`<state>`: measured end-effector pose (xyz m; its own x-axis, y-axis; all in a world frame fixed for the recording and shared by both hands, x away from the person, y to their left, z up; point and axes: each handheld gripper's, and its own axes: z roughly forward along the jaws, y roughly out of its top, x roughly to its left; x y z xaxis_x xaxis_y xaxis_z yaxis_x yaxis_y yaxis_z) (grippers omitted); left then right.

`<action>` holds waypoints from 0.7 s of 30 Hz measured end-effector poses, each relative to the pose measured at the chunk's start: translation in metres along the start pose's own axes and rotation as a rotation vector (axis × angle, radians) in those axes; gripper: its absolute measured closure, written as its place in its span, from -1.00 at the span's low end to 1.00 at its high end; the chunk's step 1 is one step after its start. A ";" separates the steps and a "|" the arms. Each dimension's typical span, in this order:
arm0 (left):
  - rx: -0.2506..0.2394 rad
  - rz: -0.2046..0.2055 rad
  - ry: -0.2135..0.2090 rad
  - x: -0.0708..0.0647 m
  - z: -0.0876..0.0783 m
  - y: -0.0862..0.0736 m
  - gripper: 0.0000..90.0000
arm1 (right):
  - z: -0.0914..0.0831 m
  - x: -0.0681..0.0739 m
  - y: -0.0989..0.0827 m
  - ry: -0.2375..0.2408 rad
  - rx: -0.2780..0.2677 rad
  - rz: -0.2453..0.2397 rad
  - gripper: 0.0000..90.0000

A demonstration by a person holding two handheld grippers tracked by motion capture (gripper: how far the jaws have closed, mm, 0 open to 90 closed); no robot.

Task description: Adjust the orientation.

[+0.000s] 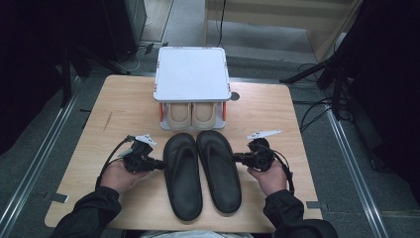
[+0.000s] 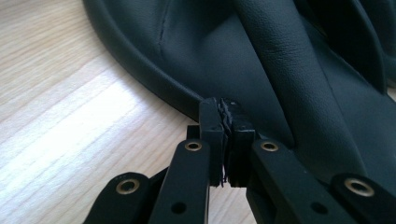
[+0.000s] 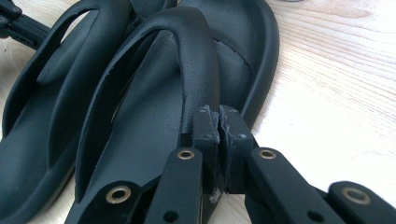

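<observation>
Jaws together on both — left gripper point(image 1: 159, 164) and right gripper point(image 1: 236, 158) point inward at black sandals point(image 1: 200, 173).

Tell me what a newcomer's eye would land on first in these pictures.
A pair of black flip-flops lies side by side at the middle of the wooden table: the left flip-flop and the right flip-flop. The left gripper and right gripper meet their outer edges, jaws closed at the rims. Behind them stands a white-topped shoe rack with beige shoes underneath.
</observation>
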<state>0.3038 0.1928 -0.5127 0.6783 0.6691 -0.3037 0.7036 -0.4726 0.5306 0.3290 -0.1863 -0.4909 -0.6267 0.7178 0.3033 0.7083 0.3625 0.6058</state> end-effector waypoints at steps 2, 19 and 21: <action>0.002 0.002 -0.006 -0.001 0.001 0.000 0.97 | 0.000 0.000 0.000 0.000 0.000 0.001 0.94; -0.044 0.002 -0.036 -0.008 -0.003 0.004 0.83 | -0.007 0.004 0.003 0.009 -0.067 -0.003 0.81; -0.063 -0.006 -0.041 -0.007 -0.007 0.005 0.78 | -0.009 0.010 0.003 0.018 -0.090 -0.009 0.73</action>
<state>0.3005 0.1900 -0.5022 0.6832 0.6472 -0.3383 0.6938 -0.4307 0.5772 0.3220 -0.1841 -0.4793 -0.6391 0.7037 0.3103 0.6710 0.3130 0.6722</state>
